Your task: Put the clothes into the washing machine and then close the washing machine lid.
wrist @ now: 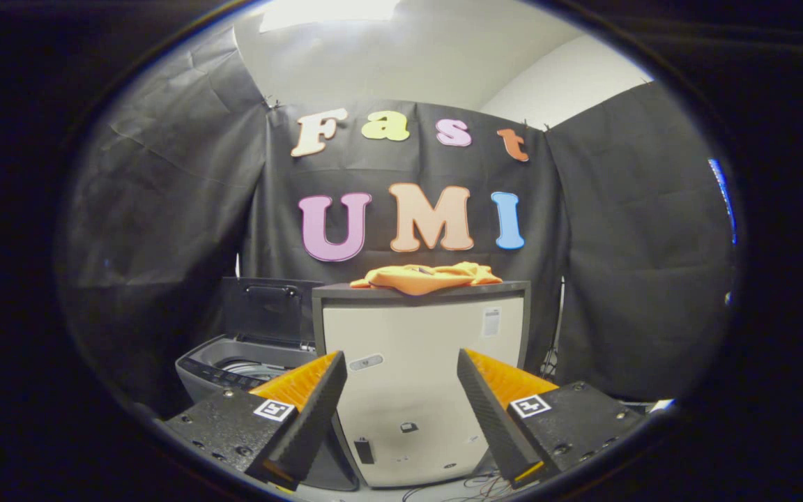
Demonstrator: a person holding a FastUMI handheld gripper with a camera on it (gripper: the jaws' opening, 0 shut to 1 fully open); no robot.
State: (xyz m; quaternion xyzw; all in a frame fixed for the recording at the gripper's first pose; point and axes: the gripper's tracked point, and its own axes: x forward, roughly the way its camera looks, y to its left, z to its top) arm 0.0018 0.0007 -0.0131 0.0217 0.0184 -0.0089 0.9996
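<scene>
1 orange garment [426, 277], crumpled in a low heap, lies on the dark top of a white cabinet [419, 376]. It sits roughly mid-top, reaching toward the right rear corner, with folds spilling slightly over the front lip. The cabinet's front panel is pale, framed by a dark edge, and carries a small label near its upper right and a few small fittings lower down.

Just left of the cabinet and lower stands the washing machine [238, 366]: grey body, control strip along its near rim, drum opening partly visible. Its lid [269, 307] is raised upright at the back, the handle facing forward. Machine and cabinet stand side by side, touching or nearly so; exact gap cannot be told.

Black cloth hangs behind and to both sides as the booth wall, with a white wall and ceiling above it. Loose cables lie on the floor by the cabinet's base.

Claw [401, 418]: 2 fingers spread wide apart, nothing between them, gripping nothing. It is aimed level at the cabinet's front, well short of it, with the garment above and beyond the fingertips and the machine beyond the left finger.
</scene>
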